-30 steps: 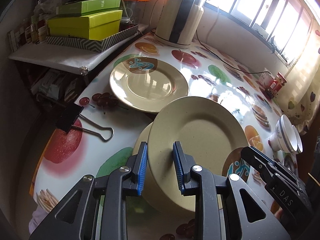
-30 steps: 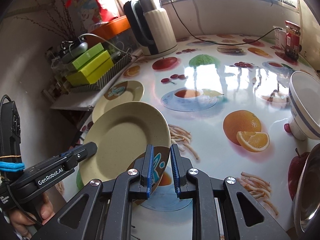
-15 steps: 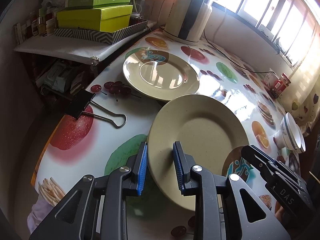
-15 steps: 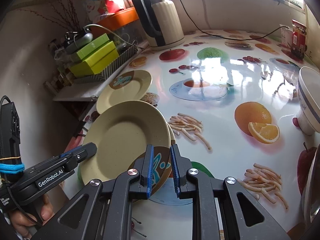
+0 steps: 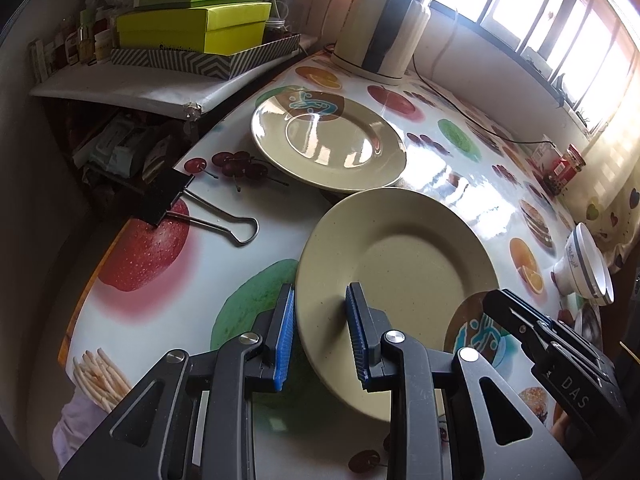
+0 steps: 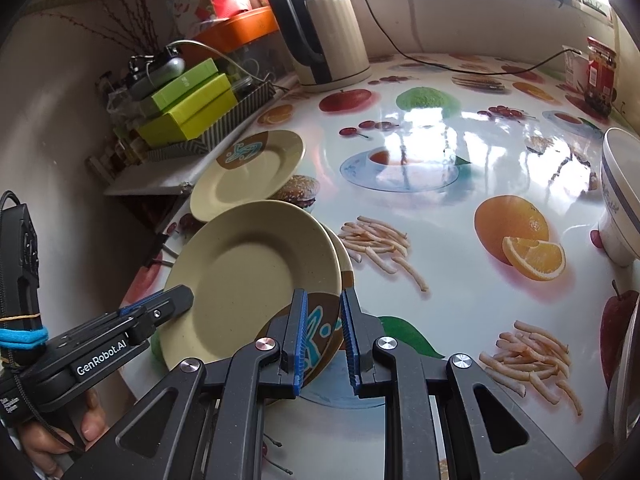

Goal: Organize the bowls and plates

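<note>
now carrying a plate (image 5: 400,276) with two grippers, one on each side. looks like the stacking step, with the plate held up and tilted over the fruit-print table (image 5: 192,264). maybe a second plate just under it; hard to tell. left gripper (image 5: 320,334) partly closed, pinching the near rim of the plate. right gripper (image 6: 323,334) nearly shut, pinching the rim with the brown and blue picture. next, needs lowering flat onto the other plate (image 5: 328,142) near the kettle (image 5: 380,28), then letting go gently. bowl (image 6: 622,196) waiting far off on the right.
</note>
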Tool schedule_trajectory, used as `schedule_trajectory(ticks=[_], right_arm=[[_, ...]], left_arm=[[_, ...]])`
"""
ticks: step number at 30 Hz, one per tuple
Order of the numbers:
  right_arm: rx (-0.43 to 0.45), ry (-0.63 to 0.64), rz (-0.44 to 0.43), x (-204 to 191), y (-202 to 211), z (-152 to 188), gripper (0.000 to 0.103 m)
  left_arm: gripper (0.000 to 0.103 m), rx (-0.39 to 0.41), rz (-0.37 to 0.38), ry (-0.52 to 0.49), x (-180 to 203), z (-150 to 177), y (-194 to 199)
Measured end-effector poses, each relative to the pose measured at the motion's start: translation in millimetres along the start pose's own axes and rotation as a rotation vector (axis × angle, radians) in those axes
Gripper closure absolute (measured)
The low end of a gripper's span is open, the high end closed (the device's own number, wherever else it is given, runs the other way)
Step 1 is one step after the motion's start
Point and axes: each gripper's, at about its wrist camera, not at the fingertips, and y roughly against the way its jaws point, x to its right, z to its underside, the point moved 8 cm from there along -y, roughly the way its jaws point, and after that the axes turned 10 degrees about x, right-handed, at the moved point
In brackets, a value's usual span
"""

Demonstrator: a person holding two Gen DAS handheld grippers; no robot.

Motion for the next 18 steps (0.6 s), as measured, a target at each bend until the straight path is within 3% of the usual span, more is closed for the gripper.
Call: schedule_trajectory(ticks=[18], right_arm=[[-0.008, 0.011, 0.009, 1.6, -5.8, 1.3, 0.085]], left_arm=[[0.076, -0.007, -0.003, 0.000, -2.5, -0.2, -3.4]])
